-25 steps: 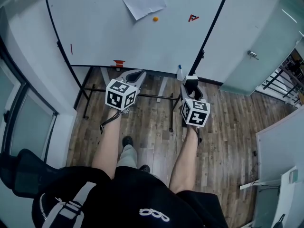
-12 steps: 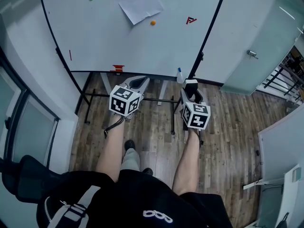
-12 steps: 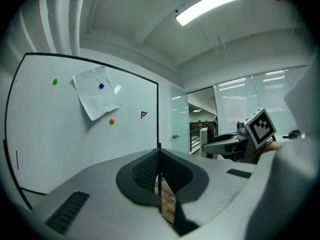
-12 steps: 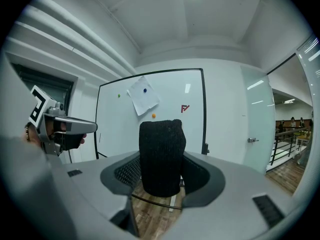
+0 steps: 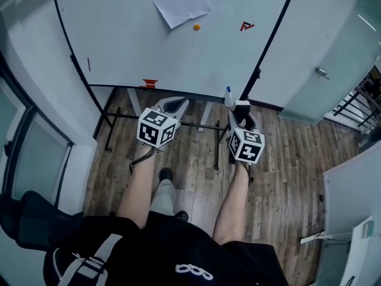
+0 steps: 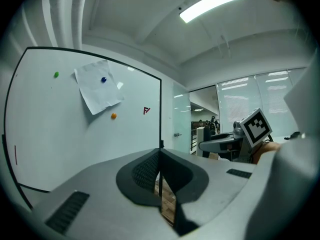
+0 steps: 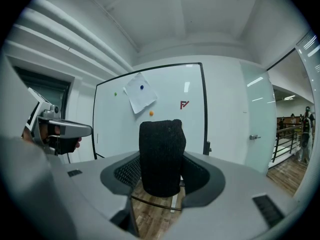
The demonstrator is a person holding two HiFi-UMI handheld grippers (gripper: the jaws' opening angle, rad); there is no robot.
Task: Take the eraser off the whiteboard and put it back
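The eraser (image 7: 161,156), a dark felt block, stands upright between the jaws of my right gripper (image 7: 161,170), which is shut on it. In the head view it shows as a white-topped block (image 5: 240,106) at the right gripper (image 5: 240,114), held low in front of the whiteboard's (image 5: 137,46) right post. My left gripper (image 5: 173,105) is beside it on the left, also short of the board. Its jaws (image 6: 160,171) meet with nothing between them.
A sheet of paper (image 5: 177,2) and small coloured magnets hang on the board. A red holder (image 5: 149,83) sits at its lower edge, and a spray bottle (image 5: 228,95) by the right post. The stand's legs cross the wooden floor. A glass door with a handle (image 5: 322,72) is at right.
Both grippers have edged slightly forward toward the whiteboard. The right one still holds the eraser and the left is still shut.
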